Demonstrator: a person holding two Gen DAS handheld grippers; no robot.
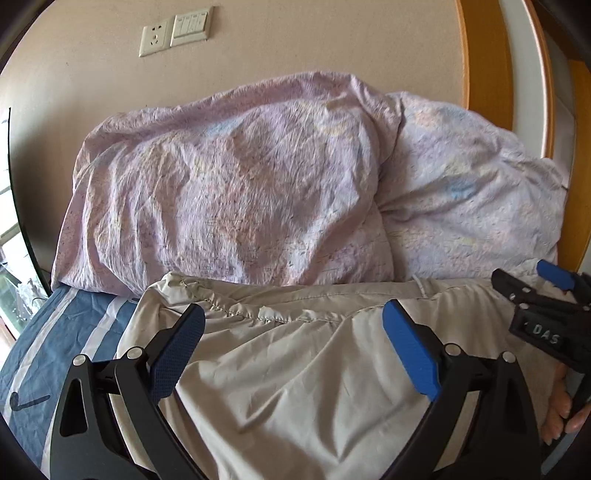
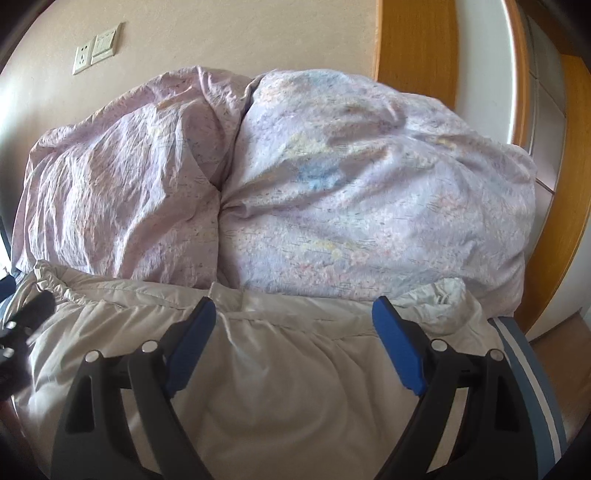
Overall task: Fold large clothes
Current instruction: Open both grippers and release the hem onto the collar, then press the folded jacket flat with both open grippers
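Observation:
A pale beige garment [image 1: 295,373] lies spread on the bed, its gathered hem running along the far edge. My left gripper [image 1: 293,319] hovers over its left part, open, with nothing between the blue pads. My right gripper [image 2: 293,314] stands open above the garment [image 2: 288,387] on its right part, pads apart and free of the cloth. In the left wrist view the right gripper [image 1: 546,288] shows at the right edge, with a hand below it. A dark blur at the left edge of the right wrist view is the left gripper [image 2: 26,325].
A bulky pink-lilac duvet [image 1: 236,192] is heaped against the wall just behind the garment. A blue sheet [image 1: 55,339] with white stripes covers the bed. A socket and switch plate [image 1: 173,31] sit on the wall. A wooden door frame [image 2: 413,48] stands at the right.

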